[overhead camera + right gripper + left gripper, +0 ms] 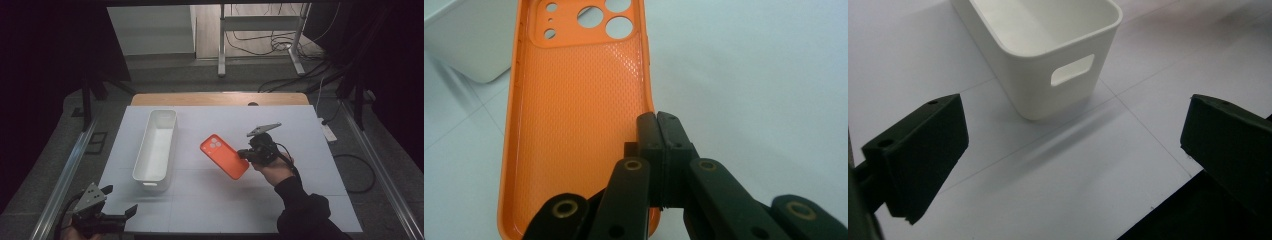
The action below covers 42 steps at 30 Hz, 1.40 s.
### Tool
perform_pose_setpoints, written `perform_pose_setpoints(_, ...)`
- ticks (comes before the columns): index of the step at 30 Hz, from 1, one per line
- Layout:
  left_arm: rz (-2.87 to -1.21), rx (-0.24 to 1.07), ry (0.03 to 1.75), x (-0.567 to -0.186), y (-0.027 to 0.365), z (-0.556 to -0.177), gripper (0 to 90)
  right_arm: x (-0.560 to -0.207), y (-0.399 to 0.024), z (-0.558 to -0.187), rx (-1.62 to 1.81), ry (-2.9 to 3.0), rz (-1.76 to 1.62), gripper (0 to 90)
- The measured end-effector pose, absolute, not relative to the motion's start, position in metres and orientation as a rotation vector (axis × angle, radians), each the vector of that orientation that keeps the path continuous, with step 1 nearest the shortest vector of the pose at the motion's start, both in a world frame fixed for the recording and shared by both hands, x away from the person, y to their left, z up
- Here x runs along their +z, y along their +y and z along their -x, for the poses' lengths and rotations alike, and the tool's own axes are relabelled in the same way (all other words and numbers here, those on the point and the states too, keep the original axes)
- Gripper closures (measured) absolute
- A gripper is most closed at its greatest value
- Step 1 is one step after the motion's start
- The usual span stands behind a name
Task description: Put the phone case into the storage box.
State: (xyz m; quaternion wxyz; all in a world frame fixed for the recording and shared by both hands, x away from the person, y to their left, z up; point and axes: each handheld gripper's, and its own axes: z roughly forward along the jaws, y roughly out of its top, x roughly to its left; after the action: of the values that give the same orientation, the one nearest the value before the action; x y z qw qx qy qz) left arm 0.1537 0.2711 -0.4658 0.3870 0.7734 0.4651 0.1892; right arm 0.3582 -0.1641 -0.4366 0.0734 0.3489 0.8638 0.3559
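- We see the orange case (224, 156) at mid-table, right of the bin (156, 145) and apart from it, one long edge pinched by the right gripper (245, 154).
- In the right gripper view the case (579, 115) shows its dimpled inside and camera holes at the top; its lower end is cut off by the frame and partly hidden behind the jaws.
- Right gripper (657, 122): jaws pressed together on the case's side wall, thin rim between the pads. We call it clamped on the case.
- From the high view the case looks tilted; we can't tell if its far end touches the table (215, 210) or is just off it.
- The gripper body and the hand (274, 171) cover the grip point from above; the dark sleeve runs off the bottom edge.
- A corner of the bin (469, 42) sits at upper left in the right gripper view, mostly cropped.
- Left gripper (122, 202) is at the table's near left corner, jaws spread wide, nothing between them. Its hand is mostly cut off at the bottom of the frame.
- In the left gripper view the jaws stand apart over bare table (1058, 185), facing the bin (1048, 65) end with its handle slot; the bin's far part is cropped.
- Surroundings beyond the table are dark, hard to make out.
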Motion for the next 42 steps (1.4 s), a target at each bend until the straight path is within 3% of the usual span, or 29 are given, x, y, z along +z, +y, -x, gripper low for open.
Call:
perform_pose_setpoints(12,-1.986,0.503,1.172,-0.455,0.263,-0.158,0.0,-0.428,-0.18,-0.346,1.114,2.551,-1.06,89.2)
perform_pose_setpoints(42,-1.964,0.305,1.071,-0.434,0.223,-0.195,0.1,-0.416,-0.2,-0.325,1.16,2.489,-1.034,89.1)
